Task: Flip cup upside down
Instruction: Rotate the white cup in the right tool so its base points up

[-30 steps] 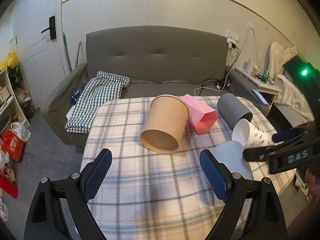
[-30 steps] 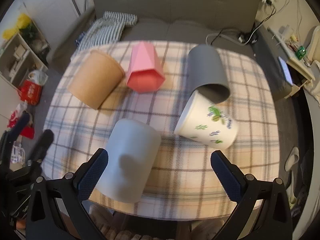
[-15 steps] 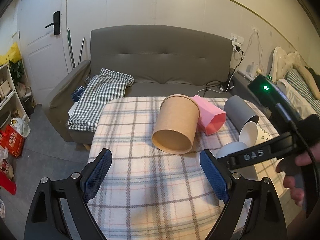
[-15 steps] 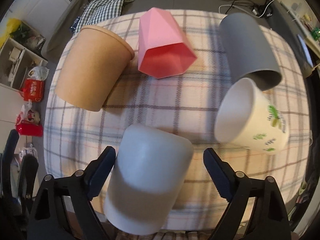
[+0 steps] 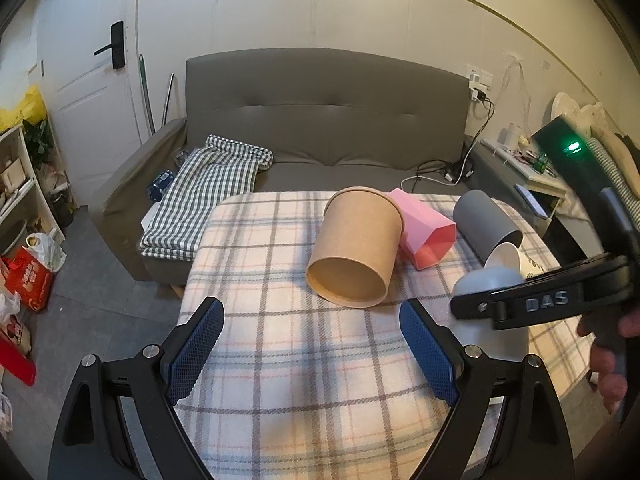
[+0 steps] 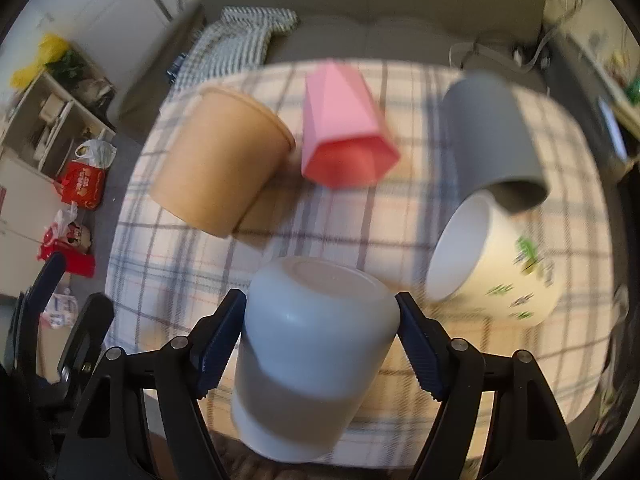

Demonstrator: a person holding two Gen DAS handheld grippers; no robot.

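Right gripper [image 6: 320, 320] has just closed in, both pads now clamping the pale blue cup [image 6: 312, 356] at the plaid table's [image 6: 320, 232] near edge, base up; left gripper [image 5: 312, 344] hangs open, idle. Flip's nearly done.

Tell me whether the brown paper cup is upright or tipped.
Tipped: the brown paper cup lies on its side on the plaid tablecloth, rim toward the sofa.

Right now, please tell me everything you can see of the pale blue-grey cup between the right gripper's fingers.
The pale blue-grey cup is plain, smooth and matte, like plastic or ceramic, without handle or print. Its flat base, with a faint ring, faces up toward the camera; its mouth points down at the near edge of the plaid table. The right gripper pads press both its sides. No other cup touches it.
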